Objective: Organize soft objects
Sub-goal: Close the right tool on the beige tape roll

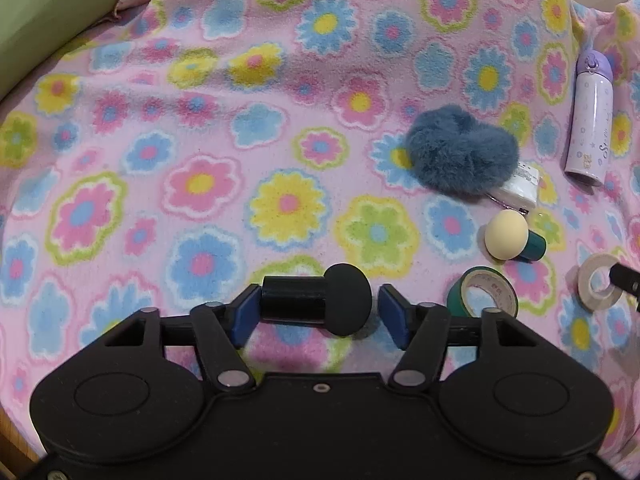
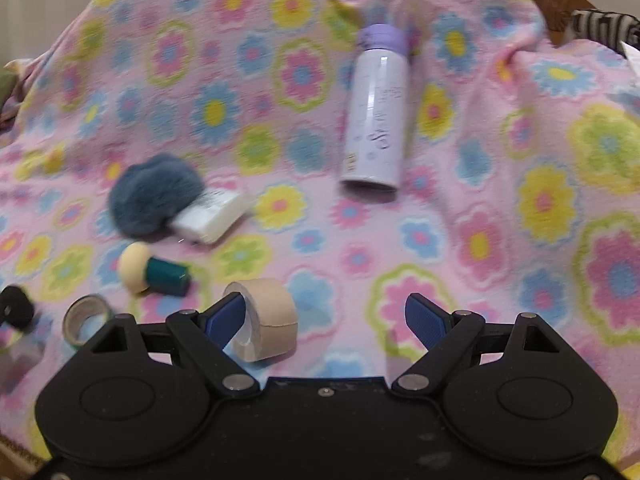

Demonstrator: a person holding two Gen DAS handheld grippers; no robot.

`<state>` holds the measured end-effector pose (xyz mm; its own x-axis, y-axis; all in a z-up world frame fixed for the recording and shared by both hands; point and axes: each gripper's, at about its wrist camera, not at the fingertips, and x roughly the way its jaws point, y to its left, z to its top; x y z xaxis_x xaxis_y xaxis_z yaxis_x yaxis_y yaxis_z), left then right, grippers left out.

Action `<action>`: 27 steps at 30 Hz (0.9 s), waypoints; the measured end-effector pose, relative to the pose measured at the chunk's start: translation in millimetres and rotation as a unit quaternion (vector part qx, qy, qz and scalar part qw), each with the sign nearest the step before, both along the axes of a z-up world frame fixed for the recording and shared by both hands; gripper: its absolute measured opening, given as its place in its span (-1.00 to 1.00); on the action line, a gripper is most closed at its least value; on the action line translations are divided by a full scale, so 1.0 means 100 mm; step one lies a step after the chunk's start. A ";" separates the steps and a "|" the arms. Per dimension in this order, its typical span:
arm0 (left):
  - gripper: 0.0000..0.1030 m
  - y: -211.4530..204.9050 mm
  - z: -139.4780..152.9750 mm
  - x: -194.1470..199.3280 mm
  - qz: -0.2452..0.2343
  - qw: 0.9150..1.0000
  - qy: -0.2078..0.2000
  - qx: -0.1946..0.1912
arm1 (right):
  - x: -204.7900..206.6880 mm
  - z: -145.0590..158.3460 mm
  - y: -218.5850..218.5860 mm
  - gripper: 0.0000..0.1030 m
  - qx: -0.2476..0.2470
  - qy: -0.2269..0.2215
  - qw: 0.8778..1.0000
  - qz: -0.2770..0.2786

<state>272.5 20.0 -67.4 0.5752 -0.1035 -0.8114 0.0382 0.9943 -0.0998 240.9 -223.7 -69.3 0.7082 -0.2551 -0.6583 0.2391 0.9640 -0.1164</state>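
My left gripper [image 1: 315, 307] is open around a black mushroom-shaped sponge puff [image 1: 320, 299] lying between its blue pads; the left pad touches its handle, the right pad stands just clear. A blue-grey fluffy scrunchie [image 1: 462, 152] [image 2: 154, 194] lies on the flowered blanket [image 1: 200, 120], partly over a white tissue pack [image 2: 210, 216]. A cream puff with a teal handle [image 1: 508, 240] [image 2: 152, 272] lies near it. My right gripper [image 2: 325, 320] is open; a beige tape roll [image 2: 266, 320] rests against its left pad.
A green-edged tape roll [image 1: 482, 292] [image 2: 86, 318] lies by the cream puff. A lilac bottle [image 1: 590, 116] [image 2: 378, 108] lies on its side at the far right. A green cushion [image 1: 48, 12] borders the blanket's far left.
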 end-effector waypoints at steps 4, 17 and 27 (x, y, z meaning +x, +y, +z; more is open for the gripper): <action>0.24 -0.02 0.00 0.00 -0.003 1.000 -0.001 0.004 | -0.03 0.02 -0.02 0.69 0.004 -0.007 1.000 0.000; 0.29 -0.04 -0.02 0.03 -0.008 1.000 0.001 0.006 | 0.05 -0.10 0.06 0.69 0.013 0.007 1.000 0.012; 0.37 -0.06 -0.05 0.06 -0.008 1.000 -0.001 0.002 | 0.18 -0.19 0.06 0.67 0.023 0.013 1.000 0.013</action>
<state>278.4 14.2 -72.0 0.5755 -0.1090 -0.8105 0.0545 0.9940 -0.0950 259.1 -217.5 -88.4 0.6961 -0.2053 -0.6880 0.2110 0.9744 -0.0772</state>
